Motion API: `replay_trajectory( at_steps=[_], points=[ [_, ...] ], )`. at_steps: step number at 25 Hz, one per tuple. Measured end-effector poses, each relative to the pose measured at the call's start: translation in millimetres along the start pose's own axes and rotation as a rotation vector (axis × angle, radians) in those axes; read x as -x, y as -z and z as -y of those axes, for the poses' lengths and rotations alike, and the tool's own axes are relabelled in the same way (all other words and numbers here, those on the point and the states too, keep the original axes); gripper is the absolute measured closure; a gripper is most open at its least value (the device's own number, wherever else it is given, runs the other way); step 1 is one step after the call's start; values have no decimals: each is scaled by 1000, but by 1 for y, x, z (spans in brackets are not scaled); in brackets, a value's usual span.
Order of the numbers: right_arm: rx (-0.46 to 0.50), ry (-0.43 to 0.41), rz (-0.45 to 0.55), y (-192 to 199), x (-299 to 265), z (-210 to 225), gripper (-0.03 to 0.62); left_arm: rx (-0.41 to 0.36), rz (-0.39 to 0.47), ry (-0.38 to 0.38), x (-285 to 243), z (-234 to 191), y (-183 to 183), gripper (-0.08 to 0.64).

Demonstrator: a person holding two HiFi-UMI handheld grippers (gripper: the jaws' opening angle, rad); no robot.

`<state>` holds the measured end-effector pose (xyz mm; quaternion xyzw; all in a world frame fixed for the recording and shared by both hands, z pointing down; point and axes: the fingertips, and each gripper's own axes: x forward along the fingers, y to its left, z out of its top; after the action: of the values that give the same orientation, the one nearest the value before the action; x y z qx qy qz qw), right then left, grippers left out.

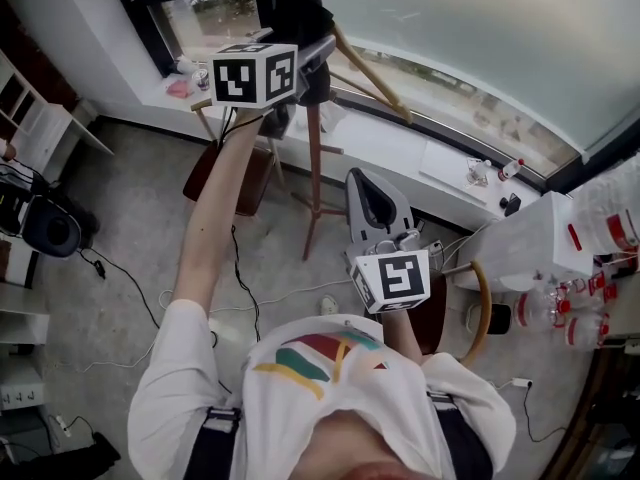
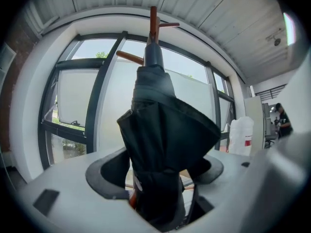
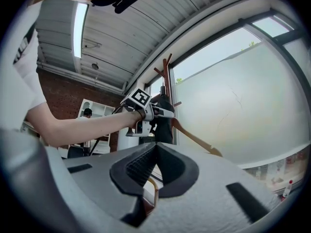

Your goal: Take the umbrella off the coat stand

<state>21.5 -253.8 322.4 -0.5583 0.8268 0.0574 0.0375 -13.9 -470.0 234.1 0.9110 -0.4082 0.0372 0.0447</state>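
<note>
A black folded umbrella [image 2: 163, 130] hangs from the top of a wooden coat stand [image 2: 153, 21] in front of the window. My left gripper [image 2: 155, 171] is raised level to it, jaws spread wide, and the umbrella's lower part sits between the dark pads [image 2: 104, 174]. I see no pad pressing on the cloth. In the head view the left gripper [image 1: 308, 63] reaches the umbrella [image 1: 300, 8] above the stand's pole [image 1: 314, 158]. My right gripper [image 1: 365, 183] hangs back near my chest, shut and empty. From its own view the right gripper [image 3: 156, 147] faces the umbrella [image 3: 164, 118] from a distance.
A long white window sill [image 1: 400, 143] runs behind the stand. A brown stool [image 1: 225, 178] stands left of the stand's legs and a wooden chair [image 1: 482, 308] is at my right. Several water bottles [image 1: 560, 318] and a white cabinet [image 1: 530, 243] fill the right side. Cables cross the floor [image 1: 120, 268].
</note>
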Motion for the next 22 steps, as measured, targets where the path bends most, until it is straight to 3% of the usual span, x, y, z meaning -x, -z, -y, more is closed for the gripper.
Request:
replay_trajectory(
  at_steps=[3,7,22],
  points=[
    [-11,17,-21,9,1,4,592,21,-17,20,-5,-1,4,224],
    [-25,39,-26,14,3,10,592,-4,-36,10,-9,-2,3,291],
    [-26,36,-39,18,-1,15,592,2,-41,-11,-6,-2,2,313]
  ],
)
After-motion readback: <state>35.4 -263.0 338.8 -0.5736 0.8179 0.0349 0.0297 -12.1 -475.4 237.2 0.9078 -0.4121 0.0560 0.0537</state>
